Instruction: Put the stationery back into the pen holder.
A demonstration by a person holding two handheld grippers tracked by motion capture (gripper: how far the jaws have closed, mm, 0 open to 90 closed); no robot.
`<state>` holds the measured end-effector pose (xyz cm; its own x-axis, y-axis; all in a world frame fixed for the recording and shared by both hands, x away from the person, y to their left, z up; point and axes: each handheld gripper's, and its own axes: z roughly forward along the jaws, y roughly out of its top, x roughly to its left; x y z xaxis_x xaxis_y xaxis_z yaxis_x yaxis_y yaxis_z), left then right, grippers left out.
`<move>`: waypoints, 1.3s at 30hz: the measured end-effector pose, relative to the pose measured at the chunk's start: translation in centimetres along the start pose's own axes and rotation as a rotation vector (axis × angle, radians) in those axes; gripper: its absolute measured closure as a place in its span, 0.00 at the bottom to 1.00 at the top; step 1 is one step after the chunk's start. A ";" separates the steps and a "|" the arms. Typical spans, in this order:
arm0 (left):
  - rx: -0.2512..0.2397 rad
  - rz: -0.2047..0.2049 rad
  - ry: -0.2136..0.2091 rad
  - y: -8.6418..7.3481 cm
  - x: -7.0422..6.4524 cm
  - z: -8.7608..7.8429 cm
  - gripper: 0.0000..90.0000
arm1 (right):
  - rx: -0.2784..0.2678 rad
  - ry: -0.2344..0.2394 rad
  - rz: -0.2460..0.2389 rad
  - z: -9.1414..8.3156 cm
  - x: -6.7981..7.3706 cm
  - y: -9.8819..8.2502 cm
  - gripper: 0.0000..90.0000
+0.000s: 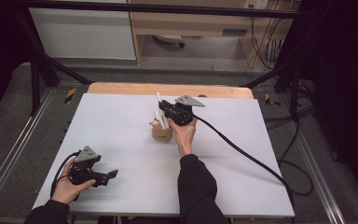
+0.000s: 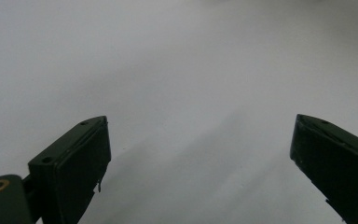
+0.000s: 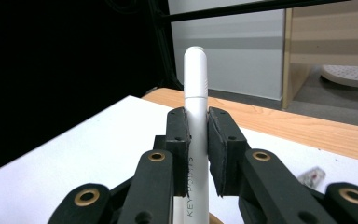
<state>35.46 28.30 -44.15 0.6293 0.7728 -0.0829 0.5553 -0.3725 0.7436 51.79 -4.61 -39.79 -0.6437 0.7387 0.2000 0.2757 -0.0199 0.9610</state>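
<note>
My right gripper (image 1: pixel 166 111) is shut on a white marker (image 1: pixel 159 101), held nearly upright just above a small round wooden cup (image 1: pixel 162 134) near the middle of the white tabletop. Something pale stands in the cup; I cannot tell what. In the right gripper view the pads of my right gripper (image 3: pixel 197 128) press both sides of the marker (image 3: pixel 196 88), whose capped end rises above them. My left gripper (image 1: pixel 109 177) rests low at the front left in a hand. Its jaws stand wide apart over bare white surface, and nothing lies between them in the left gripper view (image 2: pixel 200 154).
The white sheet (image 1: pixel 121 126) covers a wooden table (image 1: pixel 121 88) whose far edge shows bare. A small clear scrap (image 3: pixel 311 176) lies on the sheet beyond the cup. A black cable (image 1: pixel 247 156) trails right from my right gripper. Black frame posts stand around the table.
</note>
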 end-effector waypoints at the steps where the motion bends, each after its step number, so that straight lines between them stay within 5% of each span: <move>1: 0.000 0.000 -0.001 0.0 0.0 0.0 0.06 | 0.000 0.002 0.003 0.0 -0.1 -0.2 0.88; 17: -0.001 0.004 0.003 0.0 -0.1 -0.1 0.06 | 0.011 0.002 -0.020 -0.8 0.0 -1.4 0.88; 34: 0.006 0.009 -0.001 0.1 -0.1 0.0 0.06 | 0.134 -0.004 -0.077 -2.1 0.0 -1.4 0.87; 39: 0.008 0.008 0.000 0.0 -0.1 0.0 0.06 | 0.168 0.025 -0.088 -2.8 0.1 -0.9 0.79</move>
<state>35.45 28.23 -44.13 0.6339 0.7696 -0.0768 0.5546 -0.3830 0.7388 49.48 -6.44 -40.15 -0.6876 0.7155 0.1232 0.3313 0.1582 0.9302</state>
